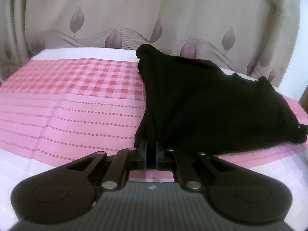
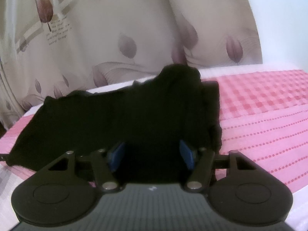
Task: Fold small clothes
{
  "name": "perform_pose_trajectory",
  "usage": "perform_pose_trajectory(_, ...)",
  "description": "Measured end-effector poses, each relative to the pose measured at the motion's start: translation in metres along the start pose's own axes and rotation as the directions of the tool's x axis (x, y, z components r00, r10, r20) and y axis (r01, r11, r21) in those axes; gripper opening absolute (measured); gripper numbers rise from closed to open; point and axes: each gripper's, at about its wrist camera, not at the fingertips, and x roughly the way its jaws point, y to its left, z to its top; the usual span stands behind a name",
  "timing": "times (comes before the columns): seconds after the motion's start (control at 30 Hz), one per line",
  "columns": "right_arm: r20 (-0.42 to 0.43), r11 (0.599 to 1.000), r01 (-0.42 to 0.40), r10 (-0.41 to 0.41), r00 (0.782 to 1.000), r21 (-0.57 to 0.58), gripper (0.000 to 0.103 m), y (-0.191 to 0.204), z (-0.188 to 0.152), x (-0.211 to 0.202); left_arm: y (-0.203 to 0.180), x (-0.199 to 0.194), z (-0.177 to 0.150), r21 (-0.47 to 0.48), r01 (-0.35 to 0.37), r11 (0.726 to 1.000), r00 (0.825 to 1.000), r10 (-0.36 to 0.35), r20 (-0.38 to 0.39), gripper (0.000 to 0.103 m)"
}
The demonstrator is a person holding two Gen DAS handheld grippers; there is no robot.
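Observation:
A black garment [image 1: 202, 100] lies bunched on the pink bedspread [image 1: 67, 100], toward the right in the left wrist view. My left gripper [image 1: 151, 152] is shut on the garment's near left edge, and the cloth rises taut from its blue pads. In the right wrist view the same black garment [image 2: 125, 115] fills the middle. My right gripper [image 2: 152, 154] is open, its blue pads [image 2: 116, 156] set wide apart with black cloth lying between them, not pinched.
The pink bedspread [image 2: 269, 119] has a checked band at the back and dotted stripes nearer, with a white border. A beige curtain with leaf print [image 1: 115, 15] hangs close behind the bed. A white wall [image 2: 279, 19] shows at the right.

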Motion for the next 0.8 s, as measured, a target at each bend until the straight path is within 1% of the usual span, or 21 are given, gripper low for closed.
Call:
perform_pose_trajectory(0.2, -0.01, 1.0, 0.019, -0.019, 1.0, -0.023, 0.063, 0.0037, -0.0007, 0.0023, -0.0022, 0.0006, -0.0009, 0.022, -0.011, 1.0, 1.0, 0.01, 0.009, 0.01)
perform_pose_trajectory(0.3, -0.015, 0.999, 0.023, -0.023, 1.0, -0.035, 0.066, 0.0062, -0.001, 0.0035, -0.0039, 0.0003, -0.0028, 0.034, -0.018, 0.999, 1.0, 0.017, 0.019, 0.01)
perform_pose_trajectory(0.37, -0.015, 1.0, 0.011, -0.012, 1.0, -0.029, 0.07, 0.0051, -0.0009, 0.004, -0.0052, -0.0002, -0.0042, 0.039, -0.023, 0.999, 0.999, 0.022, 0.027, 0.01)
perform_pose_trajectory(0.5, -0.012, 1.0, -0.002, 0.002, 1.0, -0.017, 0.071, 0.0033, -0.0009, 0.0044, -0.0067, -0.0006, -0.0057, 0.047, -0.032, 0.998, 0.999, 0.03, 0.038, 0.01)
perform_pose_trajectory(0.73, 0.004, 0.999, -0.033, 0.033, 0.999, 0.033, 0.071, -0.0026, -0.0027, -0.0002, -0.0047, -0.0029, -0.009, 0.05, -0.022, 0.999, 0.998, 0.019, 0.052, 0.011)
perform_pose_trajectory(0.8, 0.005, 0.999, -0.032, 0.032, 0.999, 0.031, 0.071, -0.0014, -0.0038, -0.0017, -0.0031, -0.0044, -0.0084, 0.052, -0.016, 0.999, 0.998, 0.013, 0.054, 0.014)
